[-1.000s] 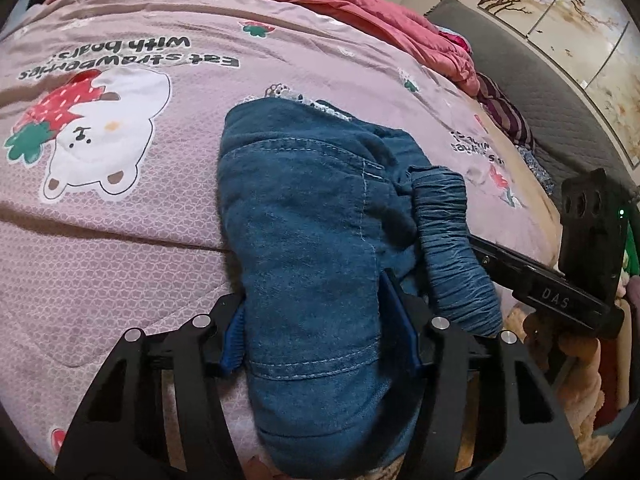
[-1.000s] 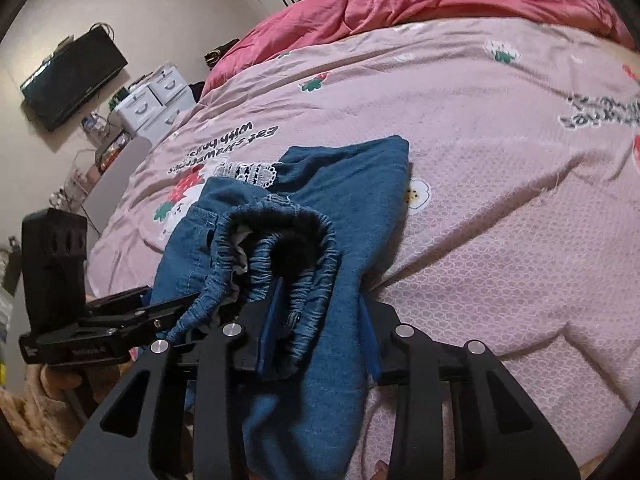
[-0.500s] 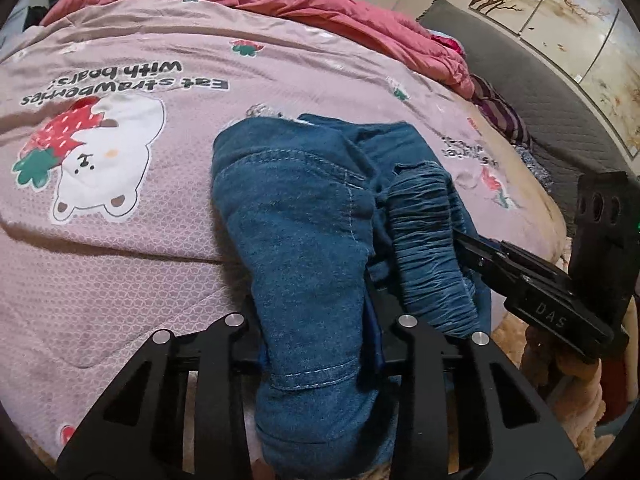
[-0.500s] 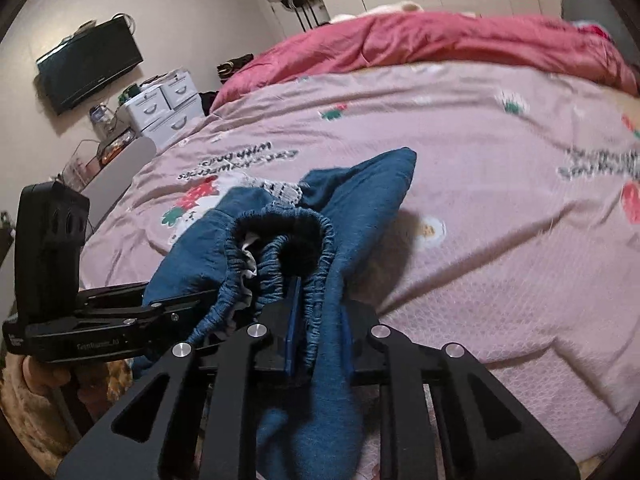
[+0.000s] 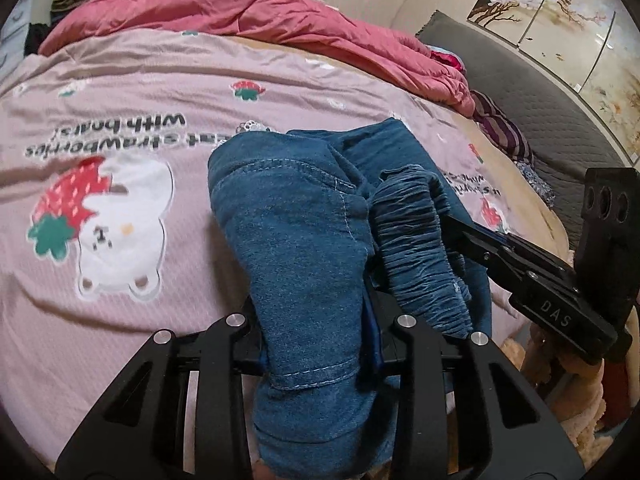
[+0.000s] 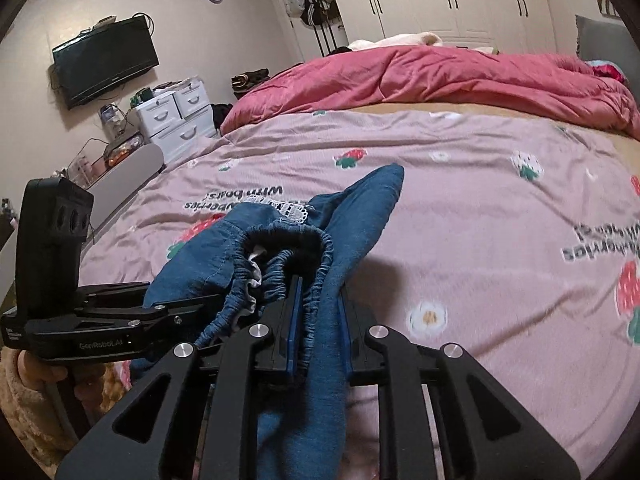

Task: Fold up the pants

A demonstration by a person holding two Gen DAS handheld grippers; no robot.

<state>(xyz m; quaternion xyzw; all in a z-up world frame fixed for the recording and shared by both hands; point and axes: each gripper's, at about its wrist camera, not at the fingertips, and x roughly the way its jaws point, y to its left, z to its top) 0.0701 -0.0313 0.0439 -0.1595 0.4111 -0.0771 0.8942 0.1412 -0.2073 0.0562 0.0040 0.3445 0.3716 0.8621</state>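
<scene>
L gripper [image 5: 316, 336], bottom centre of its view, is pinched on a thick fold of the pants [image 5: 304, 248]. R gripper [image 6: 318, 316], bottom centre of its own view, is nearly pressed together, pinching the elastic waistband [image 6: 288, 256].

Each tool shows in the other's view: R at right edge, L at left edge, close beside each other w/ denim bunched between. Pants drape from both grips onto the pink sheet [image 5: 120, 288]; one leg [image 6: 376, 200] points to frame centre.

Open room: bare sheet to the left in L view, to the right and above in R view.

Around: red quilt [image 6: 440, 76] heaped across the top, headboard [image 5: 520, 92] upper right in L view, drawers [image 6: 176, 116] and TV [image 6: 104, 60] upper left in R view, all well apart from the pants.
</scene>
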